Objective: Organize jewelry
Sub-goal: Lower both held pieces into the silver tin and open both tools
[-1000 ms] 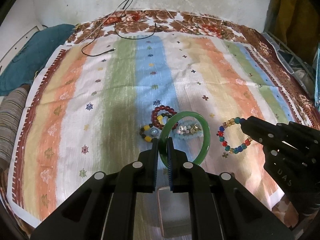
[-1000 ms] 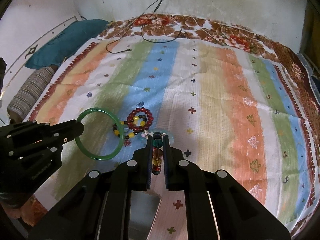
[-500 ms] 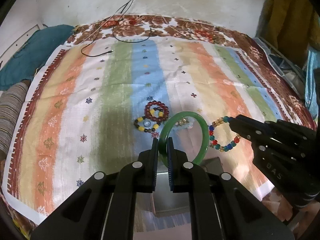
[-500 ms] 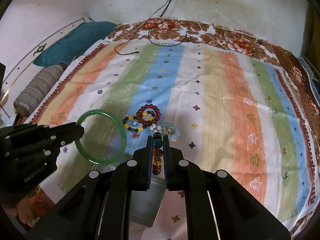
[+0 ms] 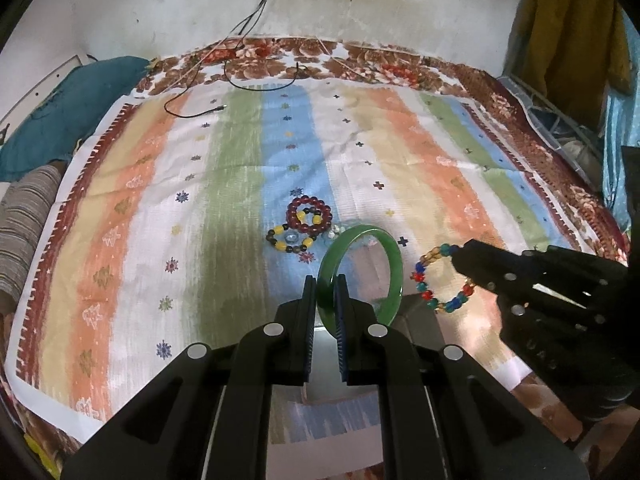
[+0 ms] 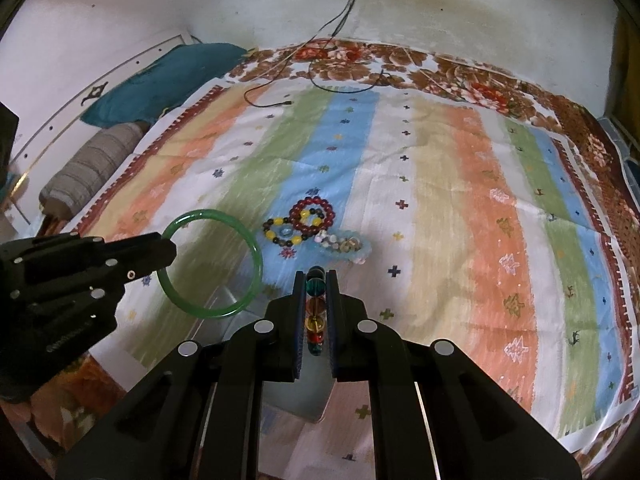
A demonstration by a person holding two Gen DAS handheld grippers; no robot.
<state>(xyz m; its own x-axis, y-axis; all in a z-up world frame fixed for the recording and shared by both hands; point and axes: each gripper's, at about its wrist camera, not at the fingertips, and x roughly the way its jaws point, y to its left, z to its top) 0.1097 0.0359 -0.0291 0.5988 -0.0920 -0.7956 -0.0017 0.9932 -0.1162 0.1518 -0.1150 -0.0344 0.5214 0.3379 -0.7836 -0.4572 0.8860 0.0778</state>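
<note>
My left gripper (image 5: 325,288) is shut on a green bangle (image 5: 394,264), held above the striped cloth; it also shows in the right wrist view (image 6: 256,256). My right gripper (image 6: 316,280) is shut on a multicoloured bead bracelet (image 6: 315,308), seen as a ring in the left wrist view (image 5: 428,284). On the cloth lie a dark red bead bracelet (image 5: 309,216), a black and yellow bead bracelet (image 5: 289,240) and a pale blue bracelet with small beads (image 6: 344,244). A shiny box (image 6: 296,396) lies below the grippers, mostly hidden.
The striped cloth (image 5: 224,184) covers a bed with a floral sheet (image 5: 360,60). A black cable (image 5: 240,80) runs from the wall. A teal pillow (image 5: 60,120) and a striped bolster (image 5: 24,224) lie at the left. Clothes hang at the right (image 5: 576,36).
Both grippers have risen and drawn back toward the near edge of the bed with their bracelets. The bracelets on the cloth look further away.
</note>
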